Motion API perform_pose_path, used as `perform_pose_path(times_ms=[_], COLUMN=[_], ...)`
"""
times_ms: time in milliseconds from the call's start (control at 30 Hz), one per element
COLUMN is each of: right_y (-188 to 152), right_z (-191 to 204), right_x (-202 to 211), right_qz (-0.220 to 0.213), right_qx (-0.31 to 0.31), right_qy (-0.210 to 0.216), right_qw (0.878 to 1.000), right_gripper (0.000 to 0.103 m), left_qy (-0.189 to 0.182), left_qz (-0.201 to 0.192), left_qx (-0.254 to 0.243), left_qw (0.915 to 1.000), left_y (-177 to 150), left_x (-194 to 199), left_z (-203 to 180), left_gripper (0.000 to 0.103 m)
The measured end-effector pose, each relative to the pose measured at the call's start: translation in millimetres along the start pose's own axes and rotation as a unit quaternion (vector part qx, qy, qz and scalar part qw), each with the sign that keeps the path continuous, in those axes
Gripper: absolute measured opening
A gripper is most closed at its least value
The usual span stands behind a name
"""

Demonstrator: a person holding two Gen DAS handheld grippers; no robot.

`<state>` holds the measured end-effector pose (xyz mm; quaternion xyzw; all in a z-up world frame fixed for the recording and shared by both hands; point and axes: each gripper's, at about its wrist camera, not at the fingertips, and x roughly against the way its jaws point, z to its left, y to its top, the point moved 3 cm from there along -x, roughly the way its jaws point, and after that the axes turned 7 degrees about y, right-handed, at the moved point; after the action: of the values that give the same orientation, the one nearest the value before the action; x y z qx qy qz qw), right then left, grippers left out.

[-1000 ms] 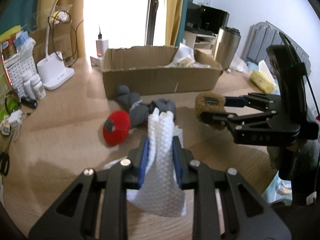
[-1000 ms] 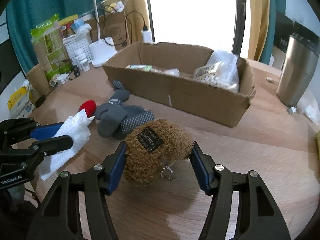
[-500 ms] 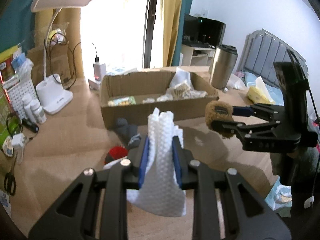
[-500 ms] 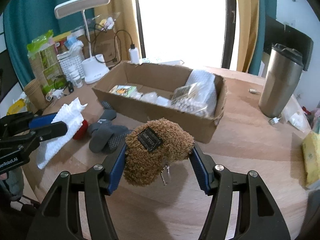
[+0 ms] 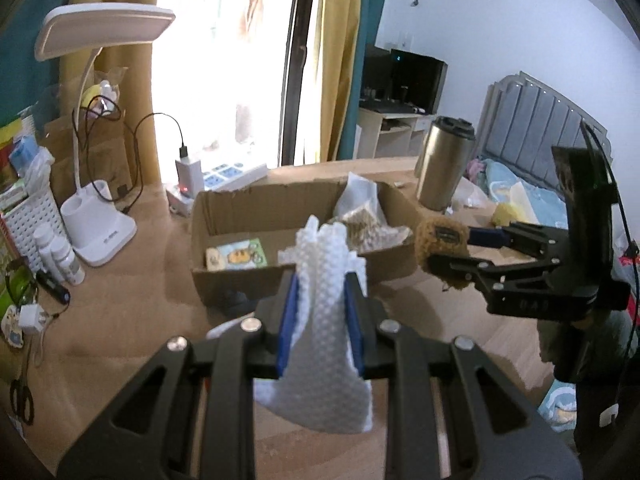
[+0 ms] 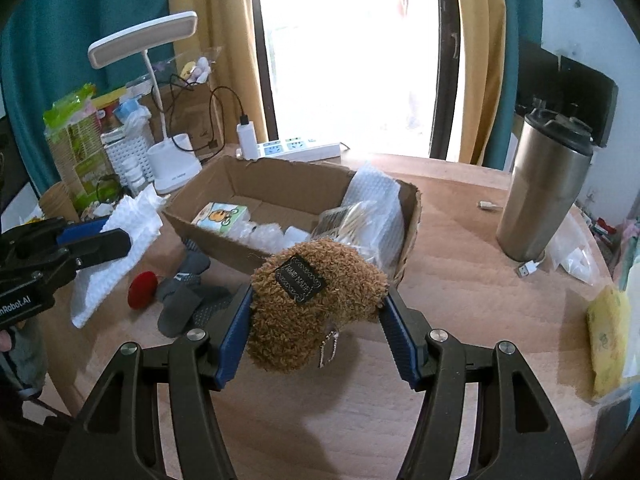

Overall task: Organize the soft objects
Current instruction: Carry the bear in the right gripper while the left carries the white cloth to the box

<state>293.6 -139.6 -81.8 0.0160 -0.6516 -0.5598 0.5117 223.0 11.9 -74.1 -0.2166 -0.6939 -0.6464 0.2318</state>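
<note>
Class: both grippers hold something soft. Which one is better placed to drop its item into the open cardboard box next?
Probably the right gripper: its fuzzy brown plush toy hangs at the open cardboard box's near corner. The left gripper's white textured cloth sits short of the wall.

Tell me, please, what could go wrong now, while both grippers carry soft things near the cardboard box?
1. The white cloth hangs long below the left gripper; its loose end may catch the near wall of the cardboard box and stay outside.
2. The brown plush toy bulges out above the right gripper, so it might slip out.
3. The box's right end is already full of plastic bags, so the toy may roll off them.
</note>
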Motion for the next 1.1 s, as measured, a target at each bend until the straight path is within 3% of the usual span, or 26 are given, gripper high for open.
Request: perform_pose_path(times_ms=[1100], right_y=[38.6], right_z=[-52.8], right_x=[-35.7], right_qz=[-0.033], right_qx=[-0.014], right_qy=[0.025], right_qw=[0.999], right_gripper=[0.065], left_qy=[0.018], left_qz=[-0.002], left_qx=[0.003], left_qw=[0.9998], left_y=[54.9], left_x=[-74.3], left_z=[-2.2], left_gripper=[0.024])
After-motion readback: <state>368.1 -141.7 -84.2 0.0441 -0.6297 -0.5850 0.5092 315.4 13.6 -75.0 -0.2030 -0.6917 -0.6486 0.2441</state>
